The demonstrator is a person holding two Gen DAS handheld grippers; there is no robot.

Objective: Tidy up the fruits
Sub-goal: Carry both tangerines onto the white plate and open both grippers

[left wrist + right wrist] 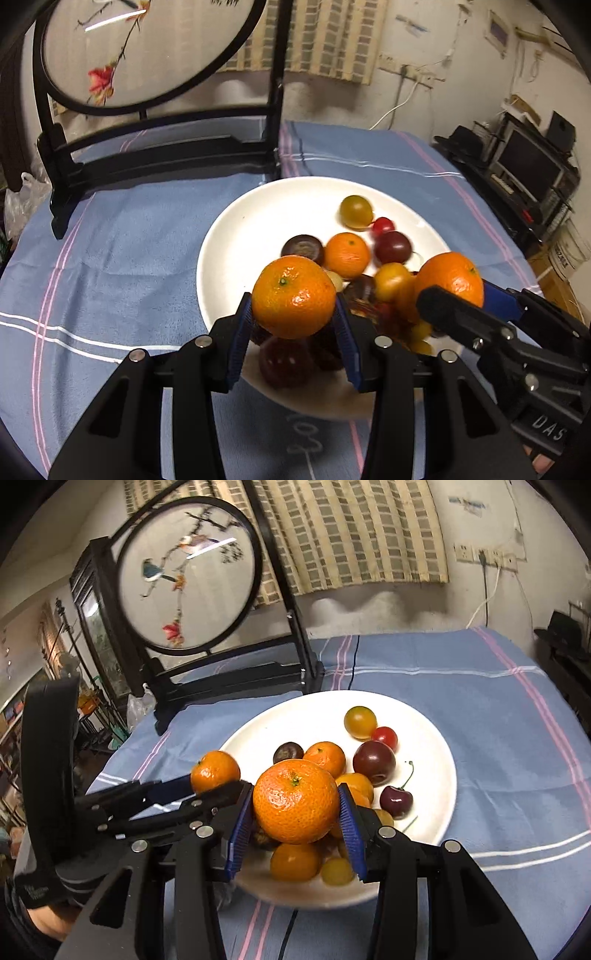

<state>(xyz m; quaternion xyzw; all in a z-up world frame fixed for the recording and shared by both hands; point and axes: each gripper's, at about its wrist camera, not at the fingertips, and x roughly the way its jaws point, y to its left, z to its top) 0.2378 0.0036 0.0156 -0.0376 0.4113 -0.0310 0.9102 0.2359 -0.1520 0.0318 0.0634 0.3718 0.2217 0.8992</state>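
Note:
A white plate (pixel 229 229) on the blue cloth holds a mandarin (pixel 346 254), cherry tomatoes, dark chestnuts and cherries. My left gripper (pixel 294 310) is shut on a mandarin (pixel 294 295) and holds it above the plate's near side. My right gripper (pixel 295 808) is shut on a larger mandarin (pixel 295 799) above the plate (pixel 436 746). Each gripper shows in the other's view: the right one (pixel 452 291) at the right, the left one (pixel 216 775) at the left, each with its mandarin.
A black wooden stand with a round embroidered screen (pixel 188 579) stands at the table's back left. The blue striped tablecloth (pixel 110 240) covers the table. Dark shelves with electronics (pixel 528 173) stand off the right edge. A curtain hangs behind.

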